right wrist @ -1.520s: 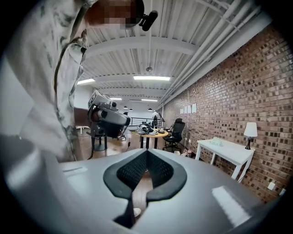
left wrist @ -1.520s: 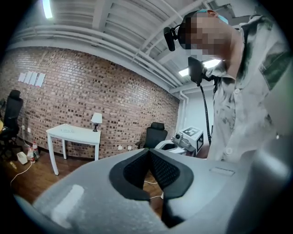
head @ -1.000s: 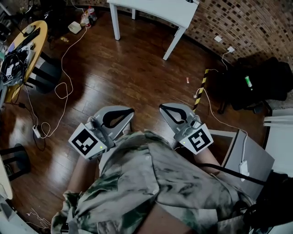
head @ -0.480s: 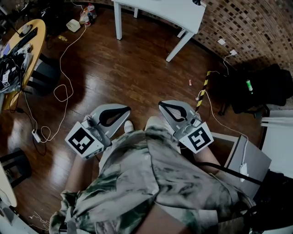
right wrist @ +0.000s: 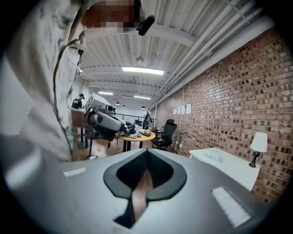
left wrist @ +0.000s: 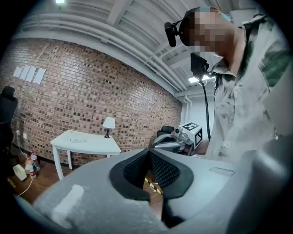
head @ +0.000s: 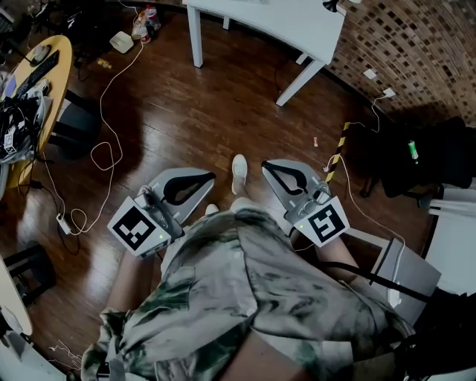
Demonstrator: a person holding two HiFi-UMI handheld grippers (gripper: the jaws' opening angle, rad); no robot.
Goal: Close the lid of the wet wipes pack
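No wet wipes pack can be made out for certain in any view. A small pale item (right wrist: 214,156) lies on the white table (right wrist: 229,168), too small to identify. A person holds both grippers at waist height over the wooden floor. The left gripper (head: 213,177) is shut and holds nothing; its dark pads (left wrist: 162,169) meet at the tip in the left gripper view, where the gripper (left wrist: 149,151) points towards the brick wall. The right gripper (head: 265,164) is shut too and empty; its tips (right wrist: 146,151) touch.
The white table (head: 282,18) stands ahead by the brick wall, with a small lamp (left wrist: 109,123) on it. A white shoe (head: 239,173) shows between the grippers. A cable (head: 100,149) trails over the floor at the left. A round yellow table (head: 52,56) is far left, a black chair (head: 439,145) right.
The person has stepped forward: the white table and floor have slid in the view, and a white shoe has come into sight. Both grippers stay shut and keep their places.
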